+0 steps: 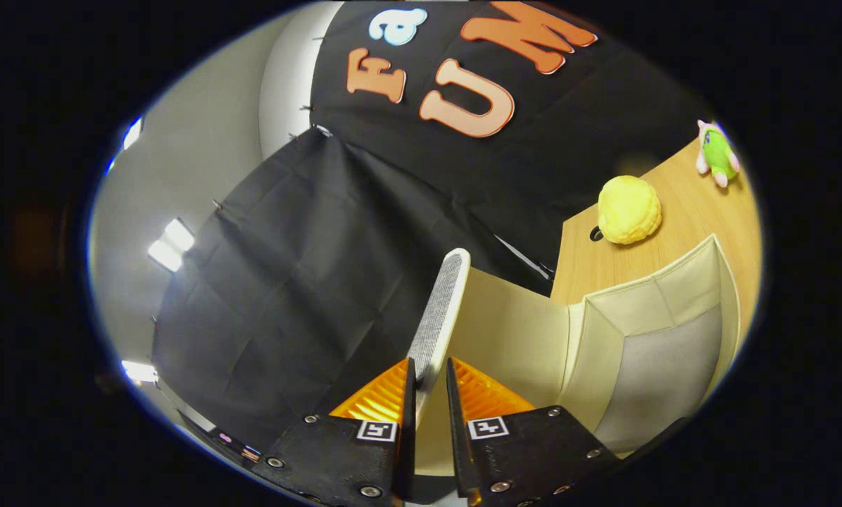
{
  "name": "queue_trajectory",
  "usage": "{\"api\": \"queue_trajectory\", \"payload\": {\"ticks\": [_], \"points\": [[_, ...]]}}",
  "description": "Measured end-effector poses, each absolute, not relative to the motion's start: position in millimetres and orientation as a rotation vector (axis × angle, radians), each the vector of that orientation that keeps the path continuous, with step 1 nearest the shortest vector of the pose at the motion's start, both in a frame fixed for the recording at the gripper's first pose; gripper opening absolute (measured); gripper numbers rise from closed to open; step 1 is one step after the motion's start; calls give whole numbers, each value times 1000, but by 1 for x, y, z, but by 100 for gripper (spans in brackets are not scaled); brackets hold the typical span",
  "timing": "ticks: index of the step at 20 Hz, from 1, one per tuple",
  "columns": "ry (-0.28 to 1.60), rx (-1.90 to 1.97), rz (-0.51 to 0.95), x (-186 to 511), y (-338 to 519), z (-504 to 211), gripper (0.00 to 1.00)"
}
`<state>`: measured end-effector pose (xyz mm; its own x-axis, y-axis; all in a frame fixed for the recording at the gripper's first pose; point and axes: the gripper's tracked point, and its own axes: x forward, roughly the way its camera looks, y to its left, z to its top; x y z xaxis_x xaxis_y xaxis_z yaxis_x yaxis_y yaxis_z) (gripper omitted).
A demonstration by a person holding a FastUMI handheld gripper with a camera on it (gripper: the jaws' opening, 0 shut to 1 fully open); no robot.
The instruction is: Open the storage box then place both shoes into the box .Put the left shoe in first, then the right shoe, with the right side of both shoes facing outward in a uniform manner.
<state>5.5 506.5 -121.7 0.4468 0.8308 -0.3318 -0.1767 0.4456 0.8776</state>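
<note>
One cream fabric box [646,331] sits open on a wooden table [681,204] just ahead of the fingers, its raised lid [438,313] seen edge-on and pinched at its rim between them, so the gripper [429,384] is narrowed onto that thin flap. The lid looks light and somewhat stiff, likely to flop if released, so the rim seems the sound place to hold; beyond the box lie a yellow plush [629,209] and a small green toy [717,155]
</note>
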Motion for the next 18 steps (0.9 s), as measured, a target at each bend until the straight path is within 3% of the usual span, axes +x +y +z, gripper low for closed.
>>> {"api": "queue_trajectory", "payload": {"ticks": [5,9,13,18], "points": [[857,790,778,-3,490,-127,58],[759,649,705,5,434,-129,81],[732,457,563,13,357,-151,95],[784,293,384,3,254,-193,96]]}}
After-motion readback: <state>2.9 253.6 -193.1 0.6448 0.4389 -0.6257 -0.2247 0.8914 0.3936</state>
